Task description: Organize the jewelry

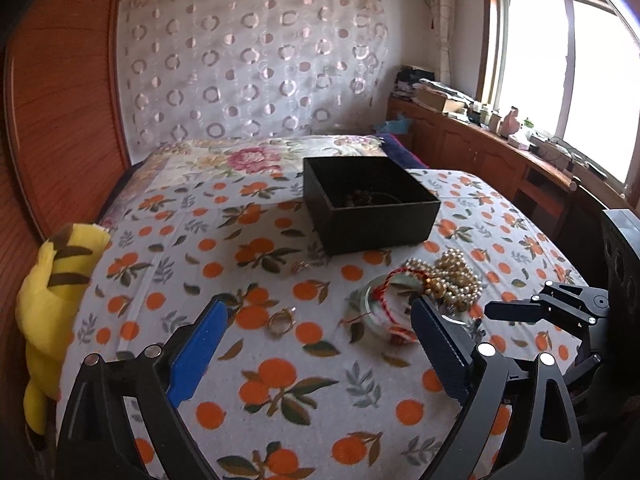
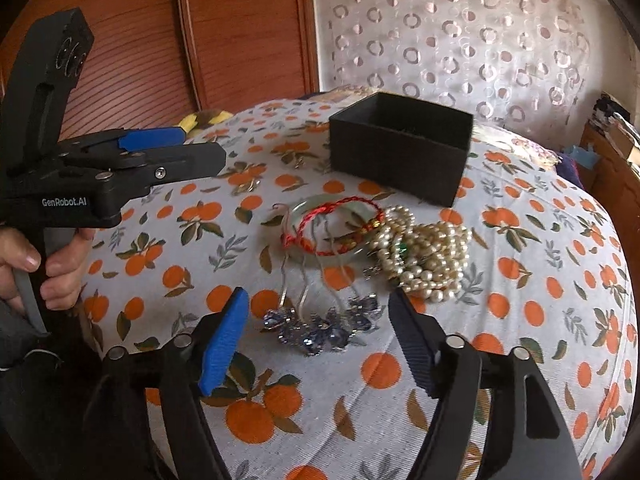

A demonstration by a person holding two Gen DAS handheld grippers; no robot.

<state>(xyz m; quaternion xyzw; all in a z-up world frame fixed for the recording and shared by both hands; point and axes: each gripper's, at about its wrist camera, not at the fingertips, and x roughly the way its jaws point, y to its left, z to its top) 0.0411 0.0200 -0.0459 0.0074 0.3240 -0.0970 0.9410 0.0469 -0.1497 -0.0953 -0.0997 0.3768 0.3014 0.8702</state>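
A black open box [image 1: 370, 200] [image 2: 400, 148] stands on the orange-print sheet with dark jewelry inside. A gold ring [image 1: 282, 319] lies between the fingers of my open, empty left gripper [image 1: 320, 312]; a smaller ring [image 1: 299, 267] lies nearer the box. A jade bangle with a red cord [image 1: 384, 308] [image 2: 332, 226] lies beside a pearl necklace heap [image 1: 452, 280] [image 2: 424, 252]. My right gripper [image 2: 320, 308] is open and empty, just before a blue crystal necklace [image 2: 320, 326]. The left gripper also shows in the right wrist view [image 2: 192, 148].
A yellow plush toy [image 1: 52, 300] lies at the bed's left edge. A wooden headboard [image 1: 60, 100] is at the left, a floral pillow [image 1: 248, 160] behind the box, and a cluttered wooden cabinet [image 1: 480, 136] under the window.
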